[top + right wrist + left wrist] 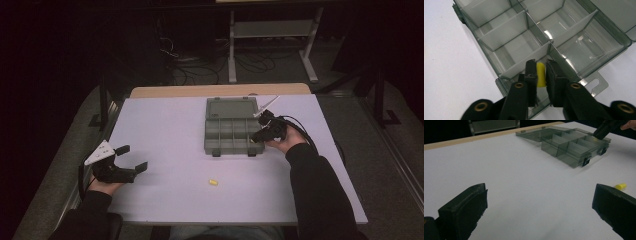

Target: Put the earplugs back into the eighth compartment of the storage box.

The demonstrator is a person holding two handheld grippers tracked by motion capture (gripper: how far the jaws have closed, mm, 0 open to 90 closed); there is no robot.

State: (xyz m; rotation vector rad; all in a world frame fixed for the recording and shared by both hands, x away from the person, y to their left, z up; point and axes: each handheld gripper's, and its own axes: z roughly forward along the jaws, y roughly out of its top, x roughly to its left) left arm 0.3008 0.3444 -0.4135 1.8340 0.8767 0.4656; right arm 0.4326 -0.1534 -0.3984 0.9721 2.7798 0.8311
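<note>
A grey see-through compartment box (208, 135) lies with its lid folded back at the far middle of the white table. My right gripper (258, 136) hovers over the box's near right corner, shut on a small yellow plug (540, 75). The plug hangs just above the front edge compartment of the box (514, 31). A second yellow plug (213, 182) lies loose on the table in front of the box, also seen beside the left gripper's jaw (620, 186). My left gripper (132, 157) rests at the table's left, open and holding nothing, pointing toward the box (571, 147).
The flat lid (232, 107) extends behind the box. A wooden strip (220, 90) runs along the table's far edge. Beyond it, a white metal frame (272, 30) and cables sit on the dark floor. A cable trails from the right gripper over the table's right side.
</note>
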